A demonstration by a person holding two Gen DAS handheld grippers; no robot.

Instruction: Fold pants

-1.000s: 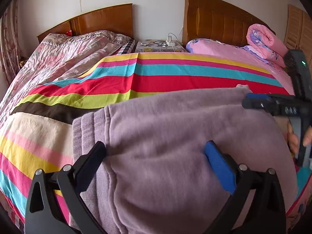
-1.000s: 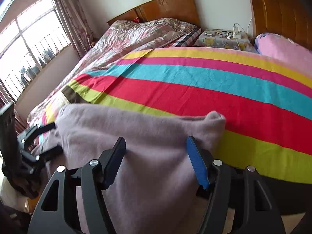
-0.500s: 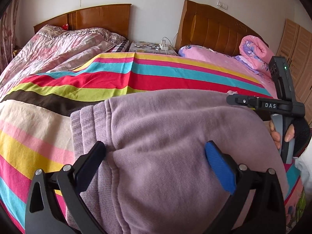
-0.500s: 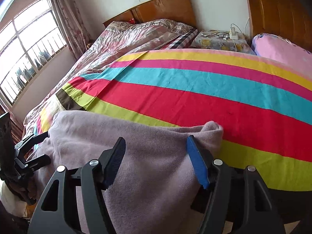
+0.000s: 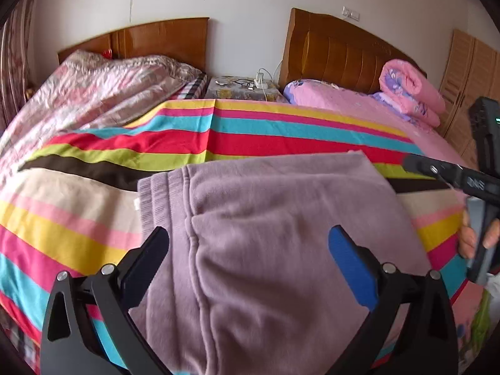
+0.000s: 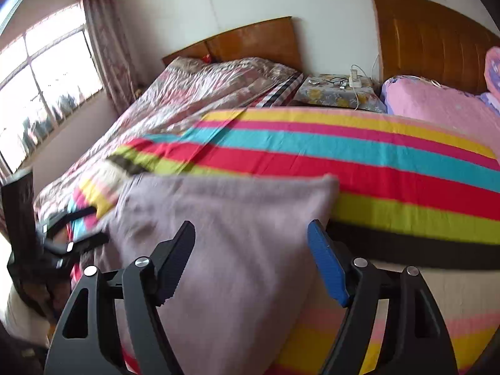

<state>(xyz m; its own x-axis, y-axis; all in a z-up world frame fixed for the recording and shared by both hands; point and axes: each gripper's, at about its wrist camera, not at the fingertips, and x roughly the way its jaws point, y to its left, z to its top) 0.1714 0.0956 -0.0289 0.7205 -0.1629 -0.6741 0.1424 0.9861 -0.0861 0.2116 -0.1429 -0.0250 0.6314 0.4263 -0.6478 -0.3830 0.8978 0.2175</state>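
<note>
Lilac fleece pants [image 5: 281,206] lie folded on the striped bedsheet [image 5: 93,218], ribbed waistband [image 5: 156,193] at the left. My left gripper [image 5: 248,240] hovers open above the waistband end, its pads clear of the cloth. In the right wrist view the pants [image 6: 234,215] fill the foreground, their far corner resting on the sheet. My right gripper [image 6: 251,231] is over that end with jaws opening; the cloth lies beneath them, unpressed. The right gripper [image 5: 437,170] also shows at the right edge, with fingers of a hand on its handle. The left gripper [image 6: 75,228] appears at the far left.
A bed with a floral quilt [image 5: 103,93] is on the left, and a pink bedspread with a rolled pink quilt [image 5: 409,90] on the right. Between the wooden headboards stands a bedside table [image 5: 240,89] with glasses and a charger. A window [image 6: 40,93] is at far left.
Both grippers have drawn back and risen, so more striped sheet shows around the pants. The right gripper's jaws stand wider than before. The pants stay flat on the bed.
</note>
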